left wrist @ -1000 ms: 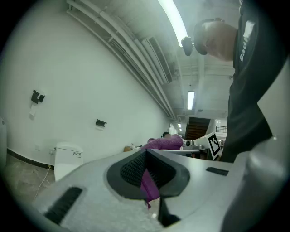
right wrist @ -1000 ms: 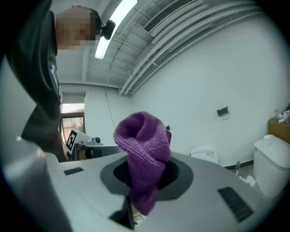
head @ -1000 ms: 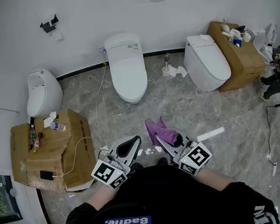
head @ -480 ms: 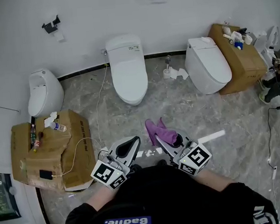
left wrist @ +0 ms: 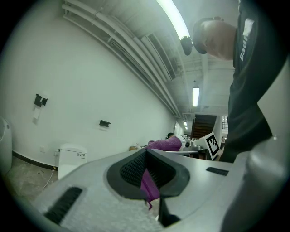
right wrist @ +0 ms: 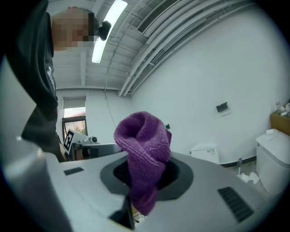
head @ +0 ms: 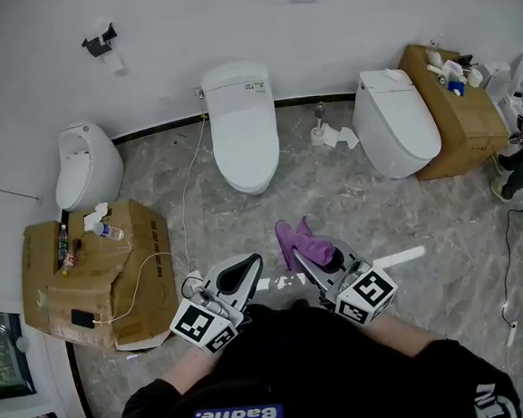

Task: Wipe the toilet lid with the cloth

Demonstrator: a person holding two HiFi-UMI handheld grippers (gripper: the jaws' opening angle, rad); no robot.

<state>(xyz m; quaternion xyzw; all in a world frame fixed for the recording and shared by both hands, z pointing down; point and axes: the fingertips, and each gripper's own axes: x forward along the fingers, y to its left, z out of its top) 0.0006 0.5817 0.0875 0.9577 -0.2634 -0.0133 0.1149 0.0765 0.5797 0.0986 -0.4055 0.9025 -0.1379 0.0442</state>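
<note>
The right gripper (right wrist: pixel 147 174) has its fingers clenched on the purple cloth (right wrist: pixel 142 140), which bunches up in a rolled wad above them and hangs a little way below. The left gripper (left wrist: pixel 146 156) is clenched too, fingers pressed together. A thin purple sliver (left wrist: pixel 149 186) shows in the slit between them, and I cannot tell what it is. In the head view both grippers are held level, side by side and near the person's body, over the grey marble floor (head: pixel 333 197). The cloth sticks out toward the far side from the right one. The middle toilet (head: pixel 243 128), its lid (head: pixel 243 150) down, stands well apart against the far wall. Another toilet (head: pixel 399 135) stands to its right, beside a cardboard box (head: pixel 458 118). A third toilet (head: pixel 85 169) stands at the left, with a second box (head: pixel 90 282) nearer.
</note>
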